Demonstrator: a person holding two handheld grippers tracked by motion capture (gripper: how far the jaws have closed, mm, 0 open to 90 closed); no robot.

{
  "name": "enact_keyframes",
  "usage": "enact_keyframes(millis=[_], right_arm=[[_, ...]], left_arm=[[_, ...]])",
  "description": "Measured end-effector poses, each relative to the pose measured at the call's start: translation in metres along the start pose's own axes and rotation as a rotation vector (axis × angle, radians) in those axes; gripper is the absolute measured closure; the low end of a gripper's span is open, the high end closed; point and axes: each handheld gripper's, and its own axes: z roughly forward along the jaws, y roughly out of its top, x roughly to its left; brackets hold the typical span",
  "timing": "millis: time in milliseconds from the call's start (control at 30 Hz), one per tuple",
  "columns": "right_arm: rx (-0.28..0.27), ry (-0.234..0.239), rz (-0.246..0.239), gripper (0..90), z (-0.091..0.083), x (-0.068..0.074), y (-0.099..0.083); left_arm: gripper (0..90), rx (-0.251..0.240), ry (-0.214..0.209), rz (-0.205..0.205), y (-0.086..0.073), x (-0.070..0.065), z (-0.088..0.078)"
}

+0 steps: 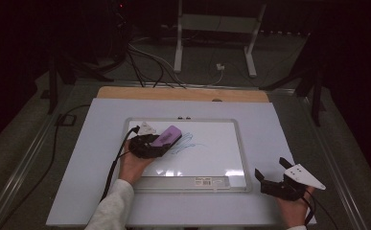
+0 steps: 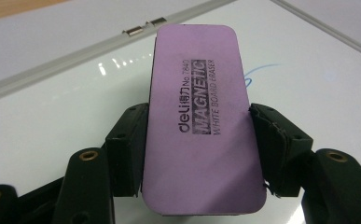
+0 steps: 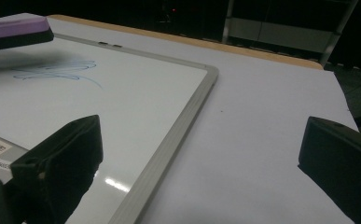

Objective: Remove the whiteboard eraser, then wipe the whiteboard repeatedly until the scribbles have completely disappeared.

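High view: we see the left gripper reaching onto the silver-framed whiteboard, its fingers clamping a flat purple magnetic eraser over blue scribbles. The right gripper rests on the white desk near right, fingers spread and empty.

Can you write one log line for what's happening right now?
left gripper: shut on purple whiteboard eraser | blue scribble: on whiteboard | right gripper: open, empty
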Motion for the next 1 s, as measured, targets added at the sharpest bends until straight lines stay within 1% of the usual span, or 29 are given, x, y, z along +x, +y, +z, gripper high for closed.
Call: enact_keyframes(millis=[133, 267, 467, 800, 933, 1000], right_arm=[[-0.001, -0.001, 0.001, 0.2, 0.0, 0.0, 0.0], [0.001, -0.001, -0.001, 0.2, 0.0, 0.001, 0.0], [0.003, -0.002, 0.002, 0.2, 0.001, 0.001, 0.0], [0.004, -0.001, 0.002, 0.2, 0.001, 0.001, -0.001], [0.002, -0.004, -0.001, 0.2, 0.0, 0.0, 0.0], [0.004, -0.003, 0.0, 0.2, 0.001, 0.0, 0.0]], left_arm=[[41.7, 0.004, -0.011, 0.002, -0.003, -0.002, 0.002], [41.7, 0.012, -0.015, 0.023, -0.005, -0.004, 0.002], [41.7, 0.026, -0.015, 0.026, -0.011, -0.003, 0.004], [41.7, 0.054, -0.01, 0.053, -0.02, -0.005, 0.005], [41.6, 0.073, -0.007, 0.07, -0.024, -0.007, 0.007], [41.4, 0.064, -0.003, 0.07, -0.026, -0.007, 0.008]])
